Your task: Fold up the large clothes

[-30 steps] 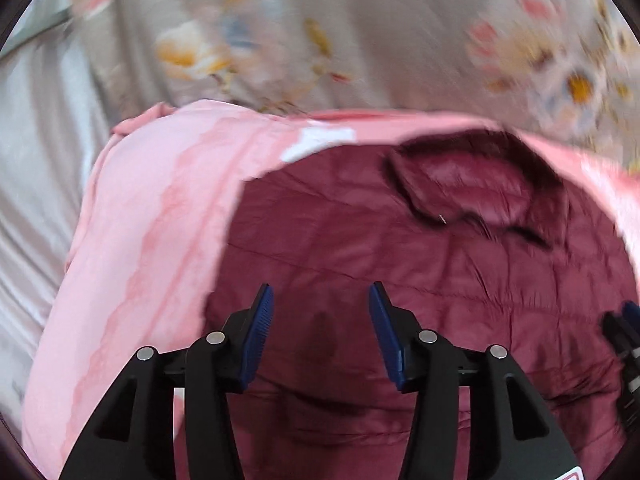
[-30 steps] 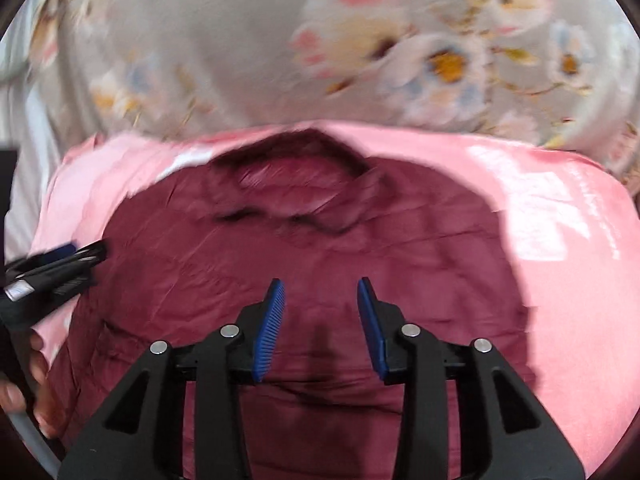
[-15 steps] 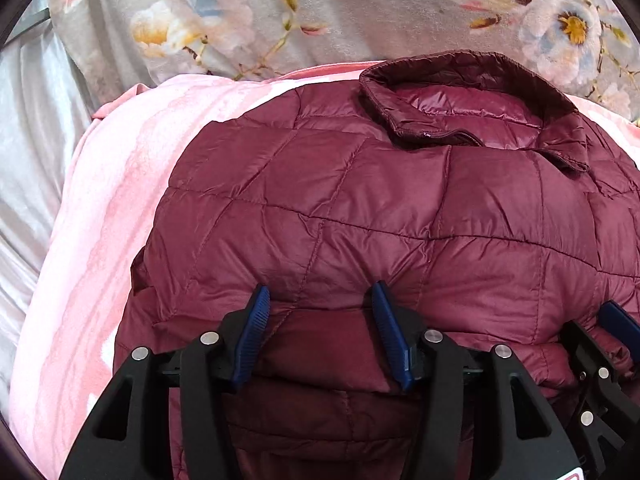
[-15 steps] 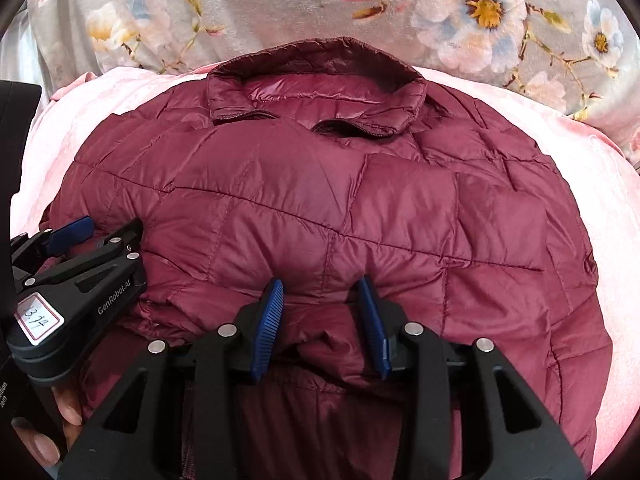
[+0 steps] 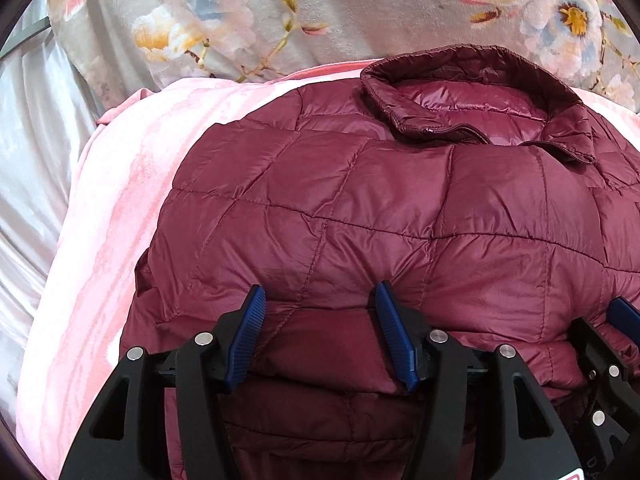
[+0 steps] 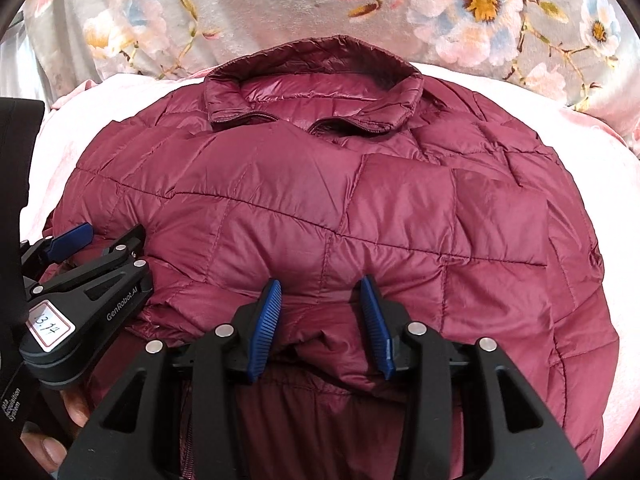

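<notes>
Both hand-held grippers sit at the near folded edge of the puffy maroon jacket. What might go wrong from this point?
1. The jacket is puffy and slick; its folded-over layer may spring back open. The left hand-held gripper has just been opening, with the fold between its pads.
2. The right hand-held gripper may snag the bunched fabric between its pads when it pulls away.
3. The collar lies uneven, so a further fold may come out lopsided.

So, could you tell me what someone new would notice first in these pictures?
The puffy dark red jacket fills the middle, folded on a pink blanket, collar at the far end. Two grippers sit side by side at its near folded edge: the left gripper and the right gripper, fabric bulging between their blue fingers. Behind lies a grey flowered cover.
</notes>
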Motion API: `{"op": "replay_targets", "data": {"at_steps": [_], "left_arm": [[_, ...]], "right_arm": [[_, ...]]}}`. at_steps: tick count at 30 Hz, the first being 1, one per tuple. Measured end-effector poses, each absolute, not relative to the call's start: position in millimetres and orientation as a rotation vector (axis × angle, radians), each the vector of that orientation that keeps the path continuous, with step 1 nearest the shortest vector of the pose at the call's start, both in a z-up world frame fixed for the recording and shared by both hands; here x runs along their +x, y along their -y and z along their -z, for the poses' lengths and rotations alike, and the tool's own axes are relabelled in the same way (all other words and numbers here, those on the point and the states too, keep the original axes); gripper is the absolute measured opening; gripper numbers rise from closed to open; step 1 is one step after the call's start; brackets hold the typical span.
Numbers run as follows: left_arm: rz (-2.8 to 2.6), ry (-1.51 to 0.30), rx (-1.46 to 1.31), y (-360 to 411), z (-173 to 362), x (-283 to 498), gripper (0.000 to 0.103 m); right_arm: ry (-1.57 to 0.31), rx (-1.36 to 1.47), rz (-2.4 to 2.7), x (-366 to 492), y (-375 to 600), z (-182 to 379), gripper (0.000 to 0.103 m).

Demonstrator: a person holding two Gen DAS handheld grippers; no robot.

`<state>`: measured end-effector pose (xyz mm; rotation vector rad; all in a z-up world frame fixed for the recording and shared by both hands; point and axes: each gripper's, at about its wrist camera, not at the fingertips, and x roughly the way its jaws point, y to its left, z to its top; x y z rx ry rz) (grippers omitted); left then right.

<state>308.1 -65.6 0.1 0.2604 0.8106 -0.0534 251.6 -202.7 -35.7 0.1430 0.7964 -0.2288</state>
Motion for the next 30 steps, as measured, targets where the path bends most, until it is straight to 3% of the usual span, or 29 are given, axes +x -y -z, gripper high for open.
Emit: {"op": "replay_targets", "data": {"at_steps": [12,16,19,24,30], "left_arm": [[0.101,-0.838,0.18,49.5,-1.8,312.5,0.066],[0.129,-0.847,0.224,25.7,-8.6,304.3,0.073],[0.125,-0.858,0.229,2.7,-20.8,300.3,0.072],[0.169,-0.896,0.079,-18.9,-60.8,324.4,0.071],[0.334,-0.97,-0.129,24.5,-84.1,377.6,0.071]], "right_arm": [[-0.799,0.204,0.197,240.1,216.2,31.6,0.041],[-0.817,0.125,0.25,209.0,227.9,22.9,0.054],[-0.831,0.108,0.328,180.3,251.1,13.7,0.055],[-0.771,0.254,0.337,178.9,287.9,-23.7,0.055],[-0.706,0.541,0.145,248.3,303.5,-41.9,0.055]]}}
